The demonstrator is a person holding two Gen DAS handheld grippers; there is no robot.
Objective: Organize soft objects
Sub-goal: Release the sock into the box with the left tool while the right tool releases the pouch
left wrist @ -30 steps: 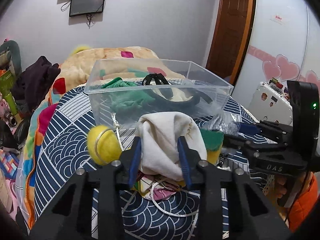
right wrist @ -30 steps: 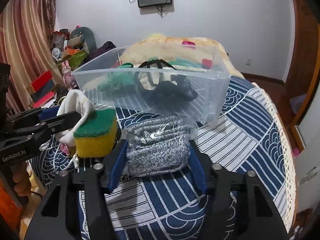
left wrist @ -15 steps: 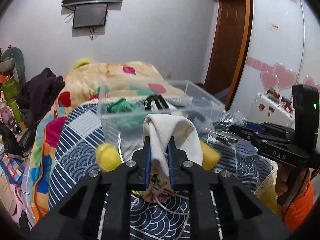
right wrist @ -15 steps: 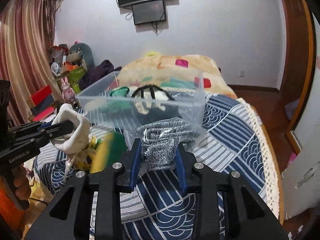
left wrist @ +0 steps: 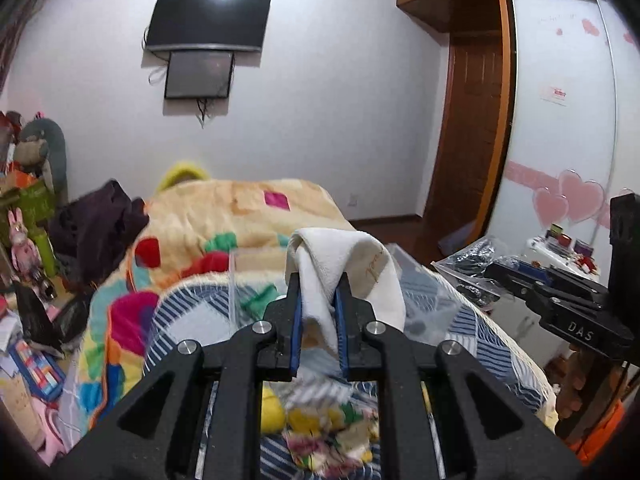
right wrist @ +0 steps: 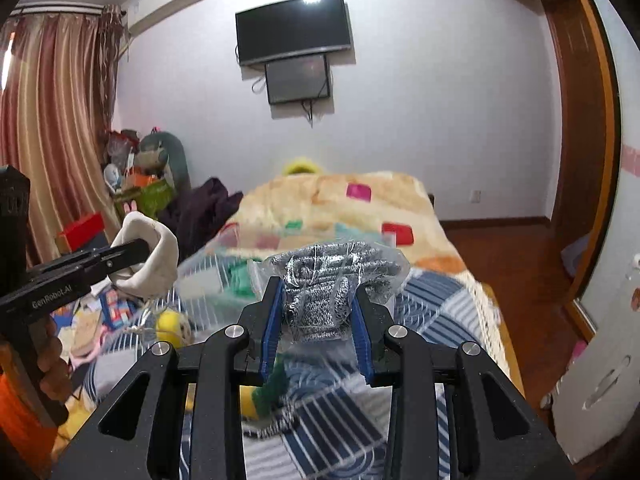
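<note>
In the left wrist view, a pink rabbit toy [left wrist: 21, 236] stood at the far left beside a heap of dark clothing [left wrist: 98, 226]. A patchwork blanket [left wrist: 224, 220] covered the bed behind. In the centre the left claw [left wrist: 319, 312] was pressed together on a folded white cloth [left wrist: 344, 268], pinching it between the blue pads and holding it raised above the blue wave-patterned bedspread [left wrist: 480, 336]. The clear plastic bin [left wrist: 240, 288] showed only as a blurred edge behind the cloth. Below the claw lay a blurred pile of yellow and coloured soft things [left wrist: 320, 428] on the bedspread. At the right edge the right claw [left wrist: 496, 270] reached in, with a crinkled bag at its tip.

In the right wrist view, striped curtains [right wrist: 48, 140] hung at the left, and the left claw [right wrist: 136, 252] entered from that side, carrying the white cloth [right wrist: 154, 260] in the air. A yellow ball [right wrist: 170, 322] lay on the bedspread beneath it. In the centre the right claw [right wrist: 318, 320] was closed on a clear bag of steel wool scourers [right wrist: 328, 280], lifted off the bed. A television [right wrist: 294, 28] hung on the wall behind.
</note>
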